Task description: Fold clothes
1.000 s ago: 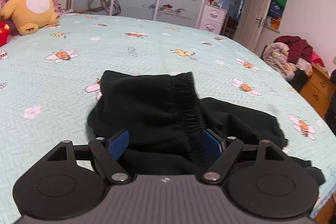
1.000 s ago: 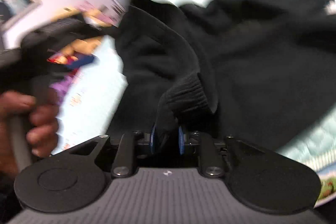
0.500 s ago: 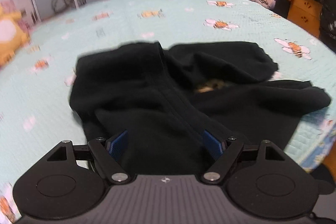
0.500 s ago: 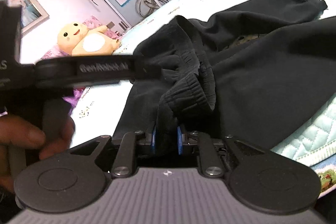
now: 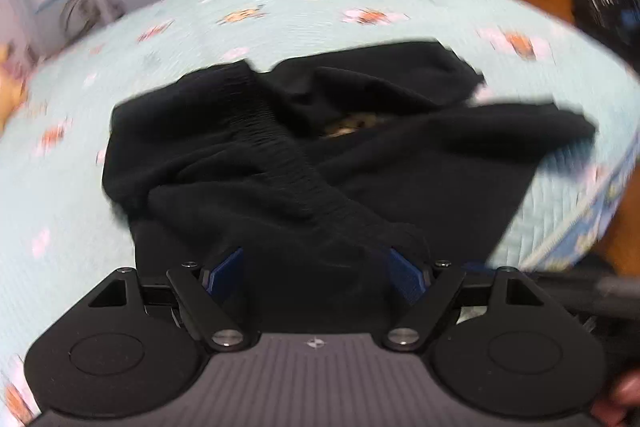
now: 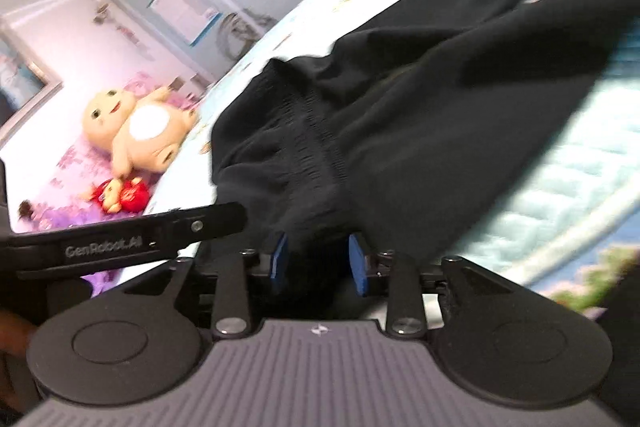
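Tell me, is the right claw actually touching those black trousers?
Touching. The right wrist view shows the right gripper with trousers fabric bunched between its blue fingers.

The right gripper (image 6: 318, 261) has its blue pads (image 6: 357, 263) part-way closed around a fold of the black trousers (image 6: 400, 115), whose ribbed waistband (image 6: 316, 143) runs up from the jaws. Left of the trousers lie a yellow plush toy (image 6: 136, 125) and the other gripper's arm (image 6: 132, 231). A pale green bedspread (image 6: 580, 163) lies under the trousers.

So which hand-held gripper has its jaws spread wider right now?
The left hand-held gripper: its blue pads sit far apart over the black garment. The right hand-held gripper is narrower, with fabric between its pads.
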